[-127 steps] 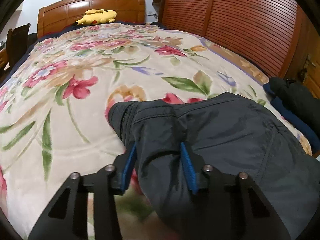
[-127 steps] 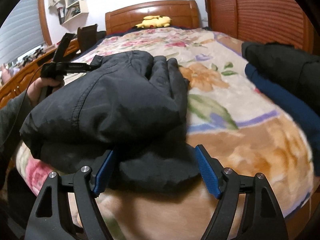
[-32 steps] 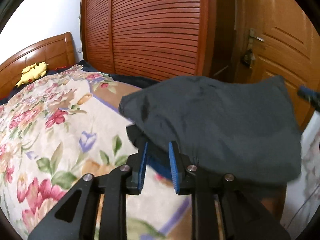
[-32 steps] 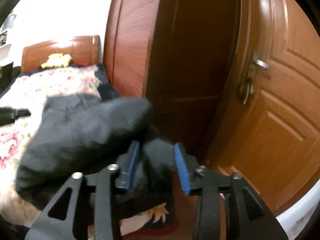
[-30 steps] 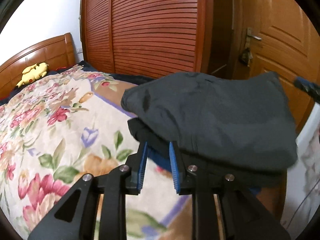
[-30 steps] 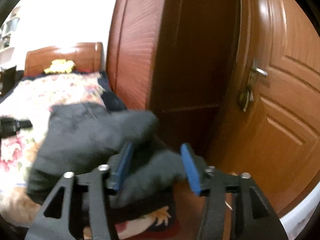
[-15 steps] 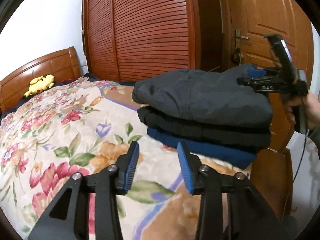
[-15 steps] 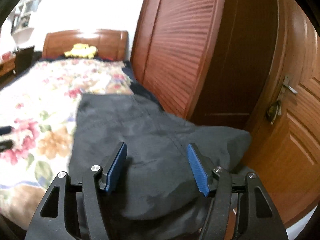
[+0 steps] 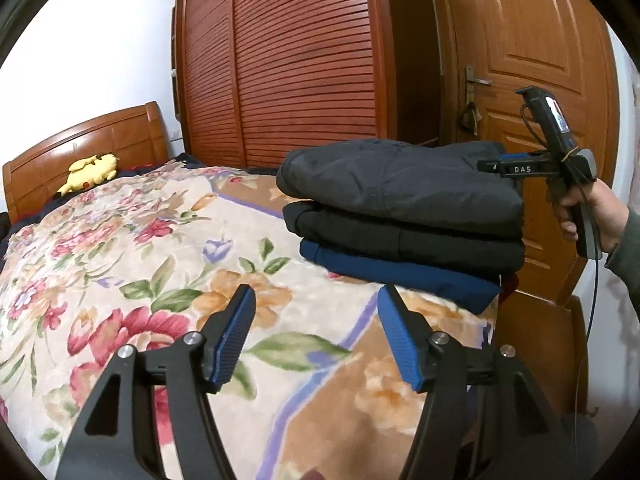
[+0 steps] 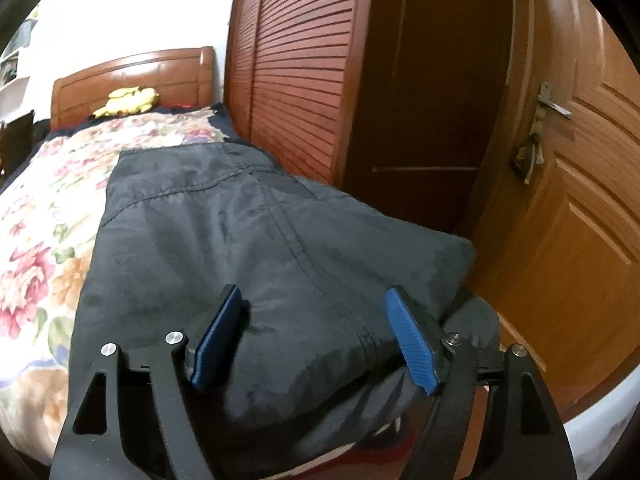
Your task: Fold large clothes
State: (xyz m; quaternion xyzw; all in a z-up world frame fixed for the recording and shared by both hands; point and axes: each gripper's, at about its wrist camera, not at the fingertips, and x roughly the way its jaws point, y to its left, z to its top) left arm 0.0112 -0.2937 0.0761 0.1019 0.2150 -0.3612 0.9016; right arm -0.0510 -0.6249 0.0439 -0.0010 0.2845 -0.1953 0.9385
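Observation:
A folded dark grey garment (image 9: 400, 184) lies on top of a stack at the bed's right corner, over a black garment (image 9: 400, 240) and a navy one (image 9: 400, 276). My left gripper (image 9: 315, 296) hangs over the floral blanket, short of the stack, its jaws opening with nothing between them. In the right wrist view the grey garment (image 10: 240, 220) fills the middle. My right gripper (image 10: 313, 300) sits low over its near edge, jaws opening, with the cloth lying between the blue pads (image 10: 408, 340) and not pinched. The left wrist view shows the right gripper (image 9: 492, 166) at the stack's far end, held by a hand (image 9: 592, 212).
The bed carries a floral blanket (image 9: 120, 240) and has a wooden headboard (image 9: 80, 144) with a yellow plush toy (image 9: 90, 174) against it. Slatted wardrobe doors (image 9: 300, 60) run along the far side. A wooden door (image 10: 580, 200) stands just past the bed's corner.
Both grippers carried the grey garment to the stack and let it go. The left gripper drew back over the blanket. Both pairs of jaws stand wider than before.

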